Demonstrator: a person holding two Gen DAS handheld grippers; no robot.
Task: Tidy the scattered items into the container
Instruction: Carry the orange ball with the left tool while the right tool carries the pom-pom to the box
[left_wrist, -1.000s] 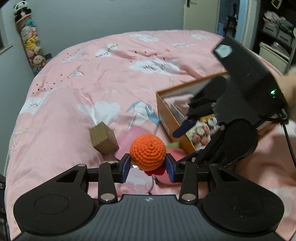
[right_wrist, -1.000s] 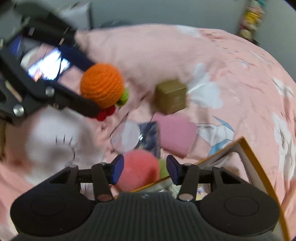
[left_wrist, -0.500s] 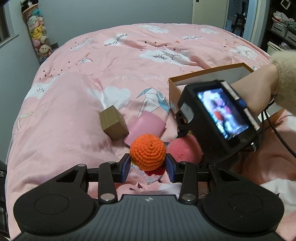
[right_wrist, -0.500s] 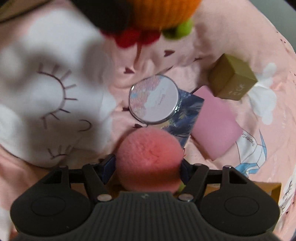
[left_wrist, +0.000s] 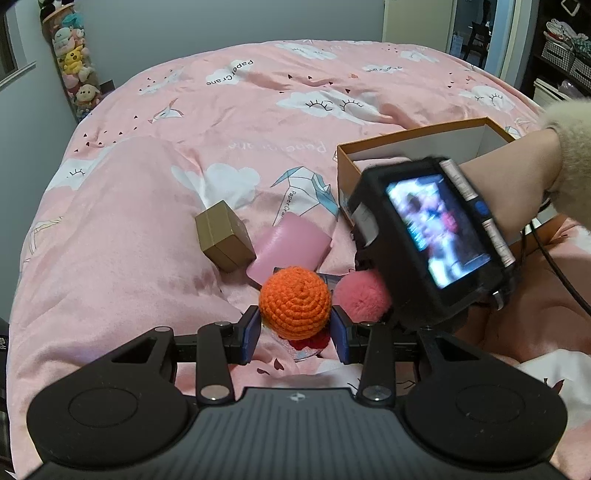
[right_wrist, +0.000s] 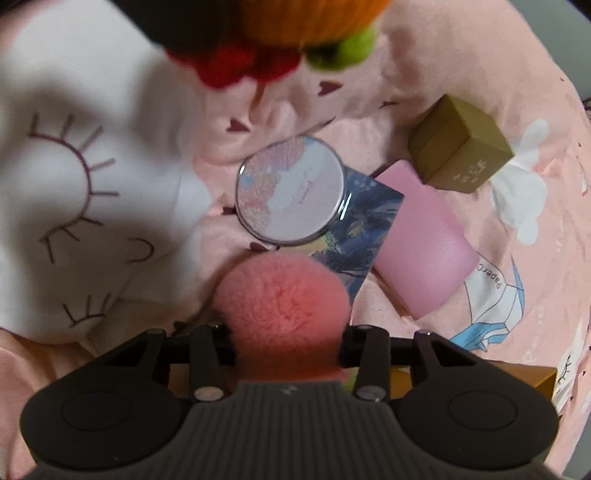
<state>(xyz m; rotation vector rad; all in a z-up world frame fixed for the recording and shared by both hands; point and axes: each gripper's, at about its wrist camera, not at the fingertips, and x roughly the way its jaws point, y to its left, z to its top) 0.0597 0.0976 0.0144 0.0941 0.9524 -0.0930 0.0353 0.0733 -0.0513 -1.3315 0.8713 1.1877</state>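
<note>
Our right claw (right_wrist: 286, 354) had dropped onto the pink pompom (right_wrist: 282, 302) and was closing round it. Our left claw (left_wrist: 294, 334) still gripped the orange ball (left_wrist: 294, 302); both awaited the box (left_wrist: 424, 147).

Dim, even indoor light w/ soft shadows on the pink cloud-print duvet (left_wrist: 155, 236); strong fisheye bend at edges. Right wrist view soft overall: orange crocheted ball (right_wrist: 317, 18) at top badly blurred, fluffy pink pompom (right_wrist: 284, 299) slightly out of focus
</note>
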